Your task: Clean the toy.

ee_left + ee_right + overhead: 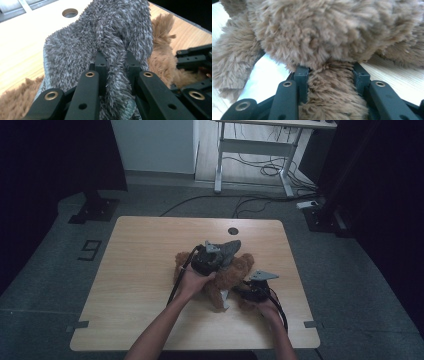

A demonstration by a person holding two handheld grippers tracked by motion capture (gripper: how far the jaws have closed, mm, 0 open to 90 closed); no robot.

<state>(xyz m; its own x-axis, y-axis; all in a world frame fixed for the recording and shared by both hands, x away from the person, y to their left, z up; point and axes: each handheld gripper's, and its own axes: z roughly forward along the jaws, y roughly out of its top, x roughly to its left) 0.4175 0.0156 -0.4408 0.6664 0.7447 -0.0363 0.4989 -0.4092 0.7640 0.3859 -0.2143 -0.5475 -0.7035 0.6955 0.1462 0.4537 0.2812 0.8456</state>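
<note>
a brown plush toy (pixel 231 275) lies near the middle of the wooden surface (pixel 135 285), with a grey fluffy cloth (pixel 229 248) raised over its far side. the left gripper (pixel 116 63) has its jaws closed tightly on a bunched fold of the grey cloth, the pile squeezed into a narrow ridge between them; in the left gripper view the cloth fans upward from the pinch and the toy's brown fur shows beneath and to the right. the right gripper (pixel 331 71) has its jaws partly closed around a thick brown limb or fold of the toy, the fur filling the gap from one jaw to the other, so the toy appears pinned in place. in the high view the left gripper (pixel 216 256) sits above the toy's upper half, while the right gripper (pixel 252 292) rests low at the toy's near right edge. a round hole (pixel 232 231) in the surface lies beyond both. the step in hand appears to be drawing the cloth over or off the toy. to do it well, the right grip should probably hold steady as an anchor, and the left should move the cloth smoothly, keeping its pinch firm so the soft pile does not slip free. lifting the cloth clear of the fur before travelling would likely prevent snagging.
</note>
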